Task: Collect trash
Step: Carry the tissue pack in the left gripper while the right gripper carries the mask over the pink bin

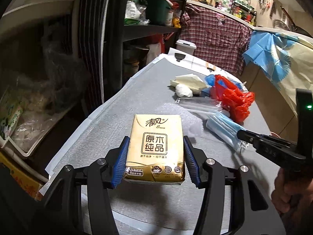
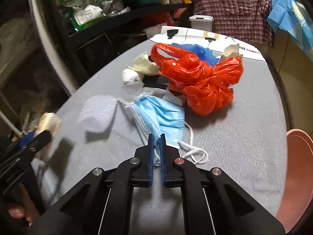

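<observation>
The left tongs (image 1: pixel 155 159) pinch the soft, light tissue pack (image 1: pixel 155 146) by its sides; the right tongs (image 2: pixel 156 137) pinch the floppy face mask (image 2: pixel 162 117) by its edge, near the red plastic bag (image 2: pixel 201 80).

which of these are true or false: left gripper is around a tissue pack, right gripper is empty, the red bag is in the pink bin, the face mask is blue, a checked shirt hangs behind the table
1. The left gripper is around a tissue pack. True: the gold pack sits between its blue pads.
2. The right gripper is empty. False: it is shut on the face mask.
3. The red bag is in the pink bin. False: it lies on the table, beside the mask.
4. The face mask is blue. True.
5. A checked shirt hangs behind the table. True.
</observation>
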Tool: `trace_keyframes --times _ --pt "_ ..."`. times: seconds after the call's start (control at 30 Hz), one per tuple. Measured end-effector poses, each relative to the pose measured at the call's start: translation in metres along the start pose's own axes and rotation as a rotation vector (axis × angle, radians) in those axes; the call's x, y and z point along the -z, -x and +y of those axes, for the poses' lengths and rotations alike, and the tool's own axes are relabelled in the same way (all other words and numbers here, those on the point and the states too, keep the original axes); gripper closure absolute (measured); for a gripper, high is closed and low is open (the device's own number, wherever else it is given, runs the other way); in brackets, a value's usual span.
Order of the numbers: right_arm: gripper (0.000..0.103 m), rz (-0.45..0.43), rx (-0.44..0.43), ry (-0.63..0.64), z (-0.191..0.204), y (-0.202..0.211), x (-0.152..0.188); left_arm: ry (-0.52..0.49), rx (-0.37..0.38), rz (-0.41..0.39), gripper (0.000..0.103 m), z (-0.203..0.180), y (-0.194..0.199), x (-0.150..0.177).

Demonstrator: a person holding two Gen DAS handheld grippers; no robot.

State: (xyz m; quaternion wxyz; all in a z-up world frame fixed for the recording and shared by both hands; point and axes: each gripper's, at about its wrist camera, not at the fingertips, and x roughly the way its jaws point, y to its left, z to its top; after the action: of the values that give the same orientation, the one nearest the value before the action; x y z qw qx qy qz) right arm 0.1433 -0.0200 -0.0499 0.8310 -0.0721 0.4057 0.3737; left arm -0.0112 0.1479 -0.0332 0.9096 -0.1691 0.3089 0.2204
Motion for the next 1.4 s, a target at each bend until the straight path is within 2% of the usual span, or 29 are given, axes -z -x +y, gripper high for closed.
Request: trace_keyframes --times 0.4,0.63,0.83,1.07,1.2,1.4 --pt "0.1 -0.062 0.049 -0.026 0.006 0.088 0.03 -0.043 0.074 -0.023 0.05 -0.02 0.023 0.004" --pt "0.1 -0.122 0.098 -0.072 -0.008 0.13 0.043 -0.095 0.118 -0.038 0.05 -0.039 0.036 0.005" --pt "0.1 -0.18 0.159 -0.128 -0.034 0.169 0.05 -0.15 0.158 -0.031 0.05 -0.06 0.043 0.007" --pt "0.1 -0.25 0.272 -0.198 -0.08 0.208 0.056 -0.218 0.221 -0.041 0.05 -0.097 0.049 0.0" --pt "0.1 -0.291 0.34 -0.295 -0.113 0.222 0.06 -0.246 0.258 -0.041 0.05 -0.12 0.047 -0.005" --pt "0.1 -0.302 0.408 -0.39 -0.146 0.224 0.068 -0.291 0.308 -0.046 0.05 -0.16 0.04 -0.014"
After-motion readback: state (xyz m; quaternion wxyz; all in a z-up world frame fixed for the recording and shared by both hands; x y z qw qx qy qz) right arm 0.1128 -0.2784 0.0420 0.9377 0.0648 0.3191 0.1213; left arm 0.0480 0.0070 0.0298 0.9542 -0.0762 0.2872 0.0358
